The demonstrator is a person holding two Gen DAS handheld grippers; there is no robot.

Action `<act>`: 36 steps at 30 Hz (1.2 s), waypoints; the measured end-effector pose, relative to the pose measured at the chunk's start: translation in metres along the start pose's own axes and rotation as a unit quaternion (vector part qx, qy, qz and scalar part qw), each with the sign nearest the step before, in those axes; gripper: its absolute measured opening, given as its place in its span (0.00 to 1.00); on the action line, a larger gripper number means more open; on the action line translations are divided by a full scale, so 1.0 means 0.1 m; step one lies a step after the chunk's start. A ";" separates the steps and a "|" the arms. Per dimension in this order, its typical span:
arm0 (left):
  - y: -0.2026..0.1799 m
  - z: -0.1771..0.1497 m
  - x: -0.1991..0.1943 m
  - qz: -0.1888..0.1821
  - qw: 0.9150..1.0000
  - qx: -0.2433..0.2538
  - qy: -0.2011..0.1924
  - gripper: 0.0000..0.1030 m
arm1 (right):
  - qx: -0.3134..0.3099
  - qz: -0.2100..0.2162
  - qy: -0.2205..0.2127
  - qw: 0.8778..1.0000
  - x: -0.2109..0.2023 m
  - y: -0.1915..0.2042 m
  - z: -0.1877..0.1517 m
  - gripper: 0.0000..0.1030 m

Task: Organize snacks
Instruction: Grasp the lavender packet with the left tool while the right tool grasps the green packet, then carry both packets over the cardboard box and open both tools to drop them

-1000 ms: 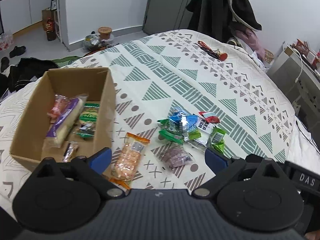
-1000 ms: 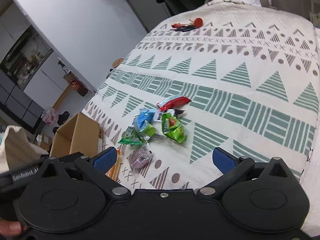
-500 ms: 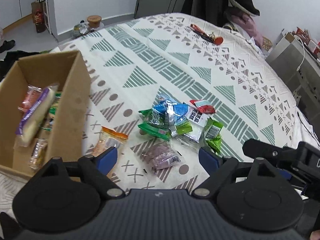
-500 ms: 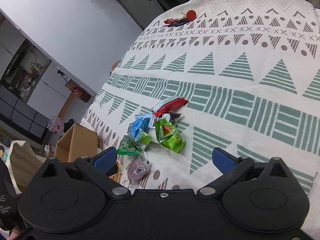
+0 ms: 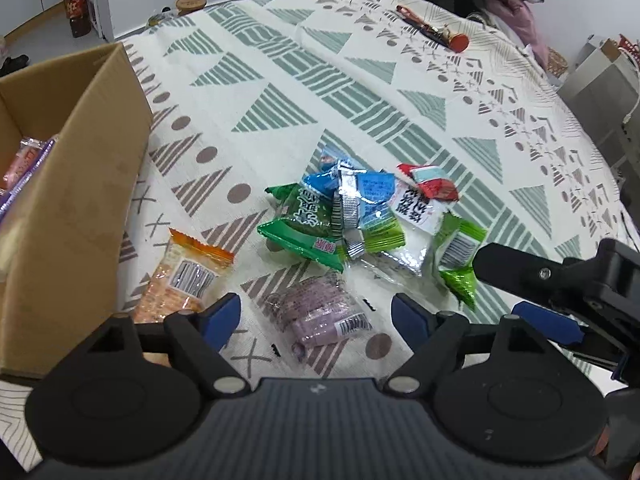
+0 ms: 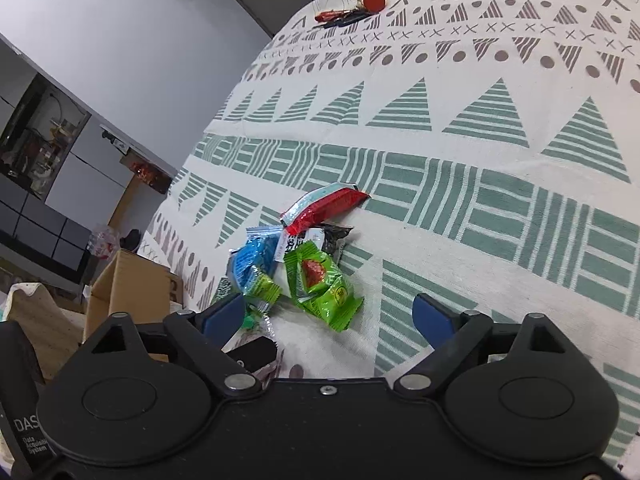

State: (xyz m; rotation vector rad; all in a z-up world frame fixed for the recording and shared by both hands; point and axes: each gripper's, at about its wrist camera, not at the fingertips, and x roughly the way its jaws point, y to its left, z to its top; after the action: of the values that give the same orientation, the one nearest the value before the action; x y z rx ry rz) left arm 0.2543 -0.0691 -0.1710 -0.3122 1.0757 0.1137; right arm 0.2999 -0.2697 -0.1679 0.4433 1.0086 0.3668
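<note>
A heap of snack packets [image 5: 360, 216] lies on the patterned cloth: green, blue, white and red wrappers. Nearer me a purple packet [image 5: 316, 314] rests between the spread fingers of my open left gripper [image 5: 316, 316]. An orange cracker packet [image 5: 184, 276] lies beside the cardboard box [image 5: 88, 184], which holds several snacks. In the right wrist view my right gripper [image 6: 328, 316] is open and empty, just short of a bright green packet [image 6: 322, 284], with the blue packet [image 6: 256, 256] and red packet [image 6: 324, 208] beyond. The right gripper's fingers [image 5: 520, 276] also show at the right of the left wrist view.
The cloth [image 5: 360, 92] covers a rounded surface that falls off at its edges. Red keys and a small red-capped object [image 5: 432, 32] lie at the far side. A bag [image 6: 36, 320] stands by the box, and furniture and floor clutter sit beyond the edge.
Both grippers have moved forward and lower toward the snack heap. The left one shifted right, away from the box, so the purple packet now lies between its fingers. Both stay open.
</note>
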 end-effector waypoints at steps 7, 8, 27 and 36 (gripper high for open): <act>0.01 0.00 0.15 0.004 1.000 -0.008 0.012 0.64 | -0.009 -0.007 0.015 1.000 0.20 0.00 0.04 0.79; 0.00 -0.01 0.15 0.006 1.000 -0.008 0.012 0.63 | -0.010 -0.008 0.016 1.000 0.22 0.00 0.04 0.78; 0.09 0.02 -0.18 0.005 1.000 -0.009 -0.010 0.36 | -0.054 -0.011 0.006 0.998 0.24 0.13 0.01 0.35; 0.23 0.04 -0.59 0.007 0.999 -0.016 -0.041 0.36 | -0.068 0.003 -0.028 0.997 -0.08 0.24 -0.07 0.35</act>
State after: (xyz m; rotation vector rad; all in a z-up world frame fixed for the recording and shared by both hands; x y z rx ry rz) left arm 0.2243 -0.0428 -0.1215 -0.3264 0.9964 0.1539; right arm 0.2872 -0.2519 -0.1527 0.3326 0.9224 0.4228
